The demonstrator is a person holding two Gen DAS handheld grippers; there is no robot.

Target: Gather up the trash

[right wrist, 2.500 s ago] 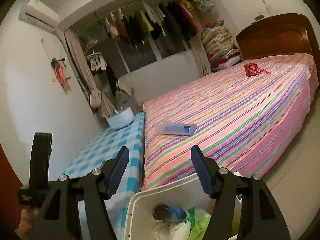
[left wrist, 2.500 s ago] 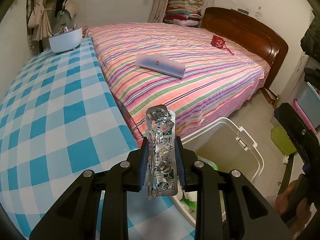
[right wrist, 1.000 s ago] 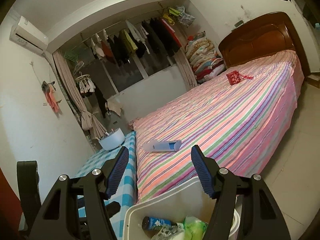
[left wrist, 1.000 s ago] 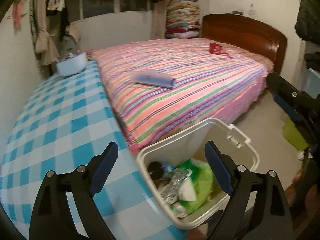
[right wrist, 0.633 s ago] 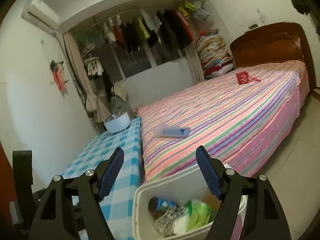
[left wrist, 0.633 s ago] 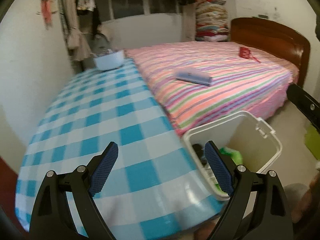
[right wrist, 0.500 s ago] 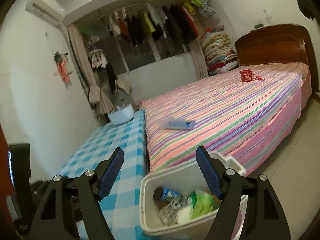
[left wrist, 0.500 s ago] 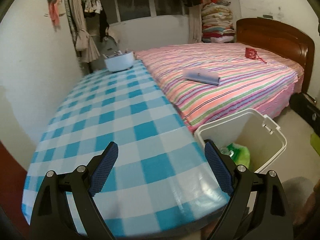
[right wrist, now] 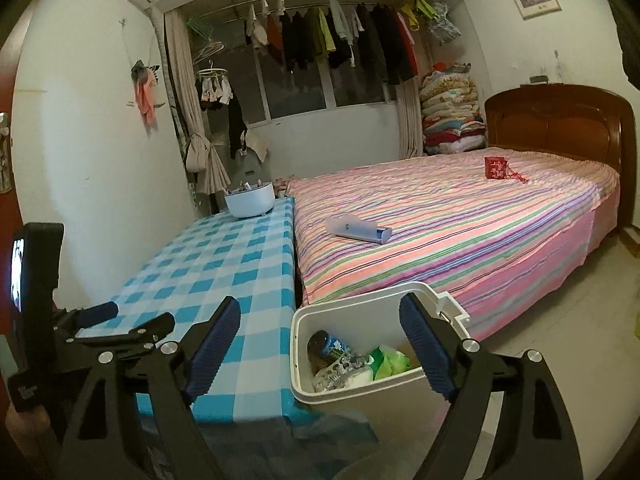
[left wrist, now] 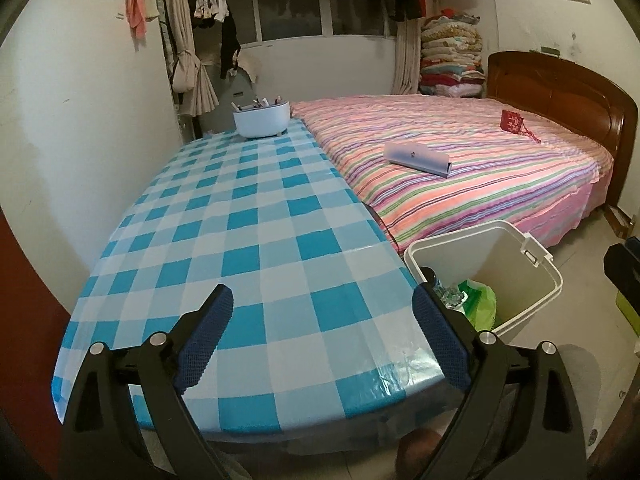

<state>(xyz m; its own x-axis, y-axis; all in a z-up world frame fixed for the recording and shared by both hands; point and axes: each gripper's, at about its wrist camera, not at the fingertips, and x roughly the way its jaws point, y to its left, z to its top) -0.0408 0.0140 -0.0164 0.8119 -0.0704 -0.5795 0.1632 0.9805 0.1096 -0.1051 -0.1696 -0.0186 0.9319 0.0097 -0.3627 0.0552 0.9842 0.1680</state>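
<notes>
While the left gripper [left wrist: 322, 336] hangs over the near end of the checkered table [left wrist: 256, 216], its blue-padded jaws are spread wide with nothing between them. At the far end of that blue-and-white tablecloth sits a white basin [left wrist: 262, 119] with small items inside, close to the left wall and the tied curtain [left wrist: 188, 40].

Just right of the table's near corner stands the white trash bin [left wrist: 540, 292] on the floor, touching or nearly touching the table edge. Inside it lie a dark bottle with a blue label [right wrist: 330, 347], crumpled silvery packaging [right wrist: 340, 368] and a green plastic bag [right wrist: 390, 360].

Over that bin hovers the right gripper [right wrist: 320, 348]; its jaws are opening and nothing is held between them.

Farther right, the bed with its striped sheet [right wrist: 460, 216] runs along the table. A pale flat case [right wrist: 358, 230] rests on the near half of the sheet, and a red pouch [right wrist: 496, 168] lies far back near the wooden headboard [right wrist: 560, 120]. Folded quilts [right wrist: 450, 112] are stacked in the far corner.
</notes>
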